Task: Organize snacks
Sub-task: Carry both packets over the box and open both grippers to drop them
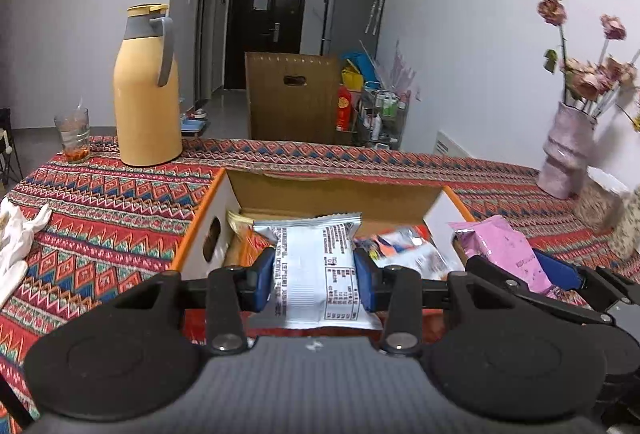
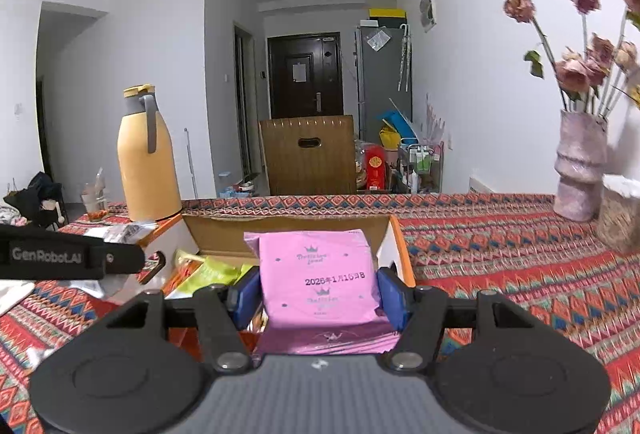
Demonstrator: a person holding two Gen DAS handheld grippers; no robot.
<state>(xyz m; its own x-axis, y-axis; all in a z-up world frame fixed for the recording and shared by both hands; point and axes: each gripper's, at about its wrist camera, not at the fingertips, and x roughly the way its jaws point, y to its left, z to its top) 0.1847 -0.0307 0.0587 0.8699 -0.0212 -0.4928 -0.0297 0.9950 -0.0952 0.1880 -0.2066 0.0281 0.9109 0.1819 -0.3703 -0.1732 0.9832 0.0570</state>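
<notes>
Blue pads of my left claw pinch a silver snack packet across its middle, printed back toward the camera, held above the near edge of the open cardboard box. Right claw likewise clamped on a pink snack packet, date stamp facing me, also over the near edge of the box. Both packets sit clear of the tabletop, so I judge the step in hand is carrying them over the box for placing. Inside: orange and silver wrappers on one side, green and yellow ones on the other. To do this well: keep both packets level, bring each over a bare patch of box floor, lower before letting go, and stagger the two claws, which ride just beside each other. Thermos and vase stand well behind the box.
</notes>
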